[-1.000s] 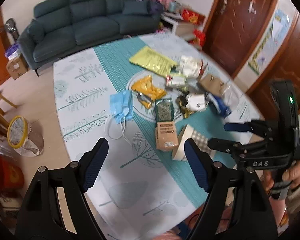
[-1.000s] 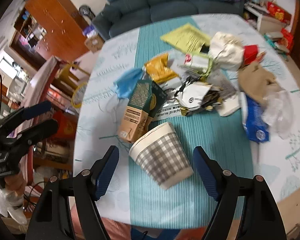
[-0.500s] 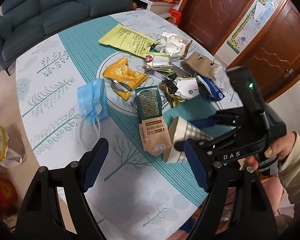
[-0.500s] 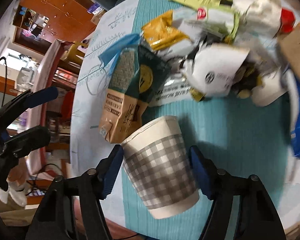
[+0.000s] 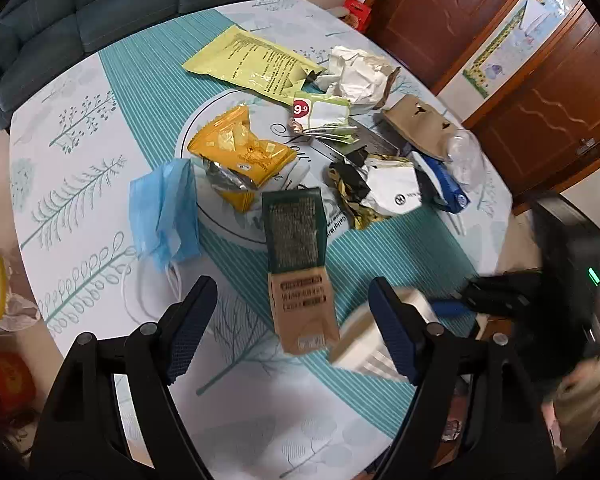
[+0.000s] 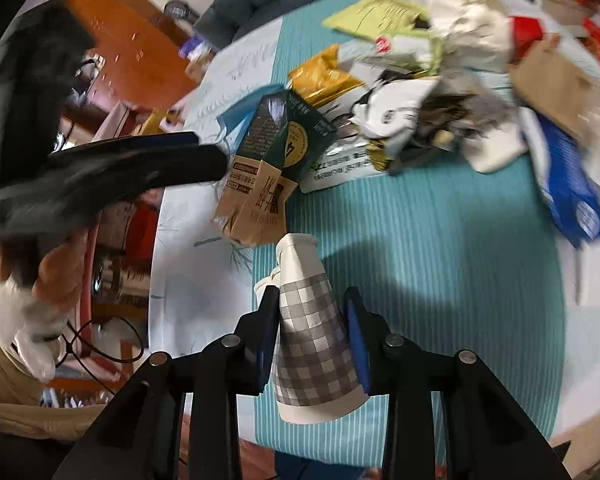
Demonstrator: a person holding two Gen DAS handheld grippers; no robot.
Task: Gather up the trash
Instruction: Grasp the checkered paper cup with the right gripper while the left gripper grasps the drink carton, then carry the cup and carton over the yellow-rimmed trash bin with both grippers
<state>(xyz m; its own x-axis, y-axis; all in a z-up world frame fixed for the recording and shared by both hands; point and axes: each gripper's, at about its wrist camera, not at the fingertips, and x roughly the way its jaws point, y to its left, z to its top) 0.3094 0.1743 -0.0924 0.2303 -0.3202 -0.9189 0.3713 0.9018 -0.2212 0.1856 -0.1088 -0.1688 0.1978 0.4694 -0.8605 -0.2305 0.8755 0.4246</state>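
Grasping step: right gripper (image 6: 312,336) jaws closing on, pinching the checked paper cup (image 6: 312,344); left gripper (image 5: 288,328) jaws spread above the carton (image 5: 300,268); next, lifting clear.

Left tool (image 5: 290,322): black plastic arms w/ silver round screws, dark-blue ribbed pads (image 5: 190,326). Right tool (image 6: 314,338): same build, black frame, blue pads (image 6: 358,344), screws at joints; green LED on its black body. Person's sleeve (image 5: 580,396): beige.
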